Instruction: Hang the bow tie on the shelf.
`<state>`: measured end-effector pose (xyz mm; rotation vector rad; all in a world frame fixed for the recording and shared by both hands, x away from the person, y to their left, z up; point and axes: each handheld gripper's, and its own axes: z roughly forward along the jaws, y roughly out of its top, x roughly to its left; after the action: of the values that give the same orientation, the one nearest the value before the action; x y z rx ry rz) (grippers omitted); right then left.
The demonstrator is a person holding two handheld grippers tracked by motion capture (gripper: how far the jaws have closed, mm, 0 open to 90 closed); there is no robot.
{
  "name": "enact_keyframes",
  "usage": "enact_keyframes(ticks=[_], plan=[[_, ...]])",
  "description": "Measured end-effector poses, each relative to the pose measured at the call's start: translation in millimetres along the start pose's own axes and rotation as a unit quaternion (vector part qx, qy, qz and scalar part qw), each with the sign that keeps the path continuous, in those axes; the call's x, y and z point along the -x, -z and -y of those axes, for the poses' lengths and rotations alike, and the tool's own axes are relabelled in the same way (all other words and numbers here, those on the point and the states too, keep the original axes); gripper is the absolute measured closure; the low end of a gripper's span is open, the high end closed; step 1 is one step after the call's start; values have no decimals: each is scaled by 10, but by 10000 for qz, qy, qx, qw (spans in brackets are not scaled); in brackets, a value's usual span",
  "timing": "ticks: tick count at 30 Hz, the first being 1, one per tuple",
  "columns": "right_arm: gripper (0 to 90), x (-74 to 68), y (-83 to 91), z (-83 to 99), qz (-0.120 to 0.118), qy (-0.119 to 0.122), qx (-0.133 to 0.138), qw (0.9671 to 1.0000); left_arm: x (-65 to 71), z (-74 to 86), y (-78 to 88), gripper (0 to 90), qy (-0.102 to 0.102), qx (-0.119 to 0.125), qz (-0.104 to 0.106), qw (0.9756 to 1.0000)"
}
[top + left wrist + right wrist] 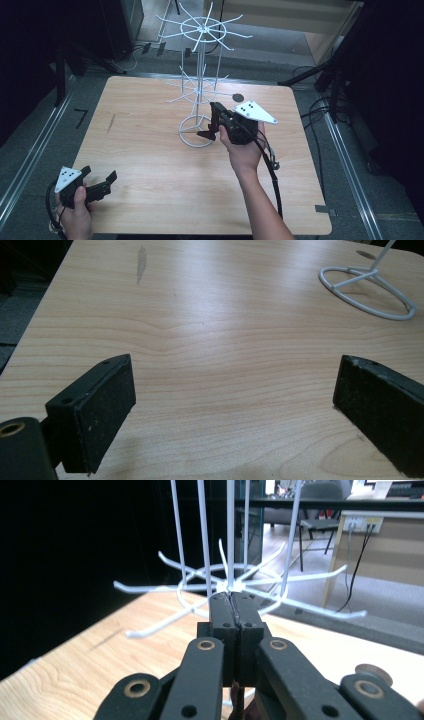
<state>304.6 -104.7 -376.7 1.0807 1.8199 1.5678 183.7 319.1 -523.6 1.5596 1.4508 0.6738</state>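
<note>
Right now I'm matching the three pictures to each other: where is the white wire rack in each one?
High view: the white wire rack stands at the table's far middle, its ring base just left of the right tool.
Left gripper view: its ring base sits at the top right.
Right gripper view: its lower tier of arms spreads across the middle, just beyond the shut jaws.
Shared landmark: the wooden table.

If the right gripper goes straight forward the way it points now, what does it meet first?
Most likely the white wire rack. In the right gripper view, the shut right gripper points at the hub of the rack's lower ring of arms, just beyond the tips. Depth is unclear; it may be almost touching already.
</note>
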Motion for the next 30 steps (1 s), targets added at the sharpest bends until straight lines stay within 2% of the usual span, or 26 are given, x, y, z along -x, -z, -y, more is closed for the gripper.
enact_keyframes(ticks=[4,8,11,18,22,30], plan=[[900,-15,-98,171,94,158,-233,9996,1,0,-2,38,5,1,4,10000],[900,-14,-158,272,148,212,-348,9991,2,0,-3,38,-5,1,-3,10000],[900,25,-219,387,165,162,-416,9989,5,1,-3,38,1,2,-5,10000],[900,61,-298,520,226,143,-571,9980,7,1,-2,38,-8,-4,-13,10000],[900,127,-357,654,297,20,-670,9973,7,1,-2,38,-9,-2,-10,10000],[900,199,-419,772,338,-23,-826,9960,9,1,-3,38,-6,0,-4,10000]])
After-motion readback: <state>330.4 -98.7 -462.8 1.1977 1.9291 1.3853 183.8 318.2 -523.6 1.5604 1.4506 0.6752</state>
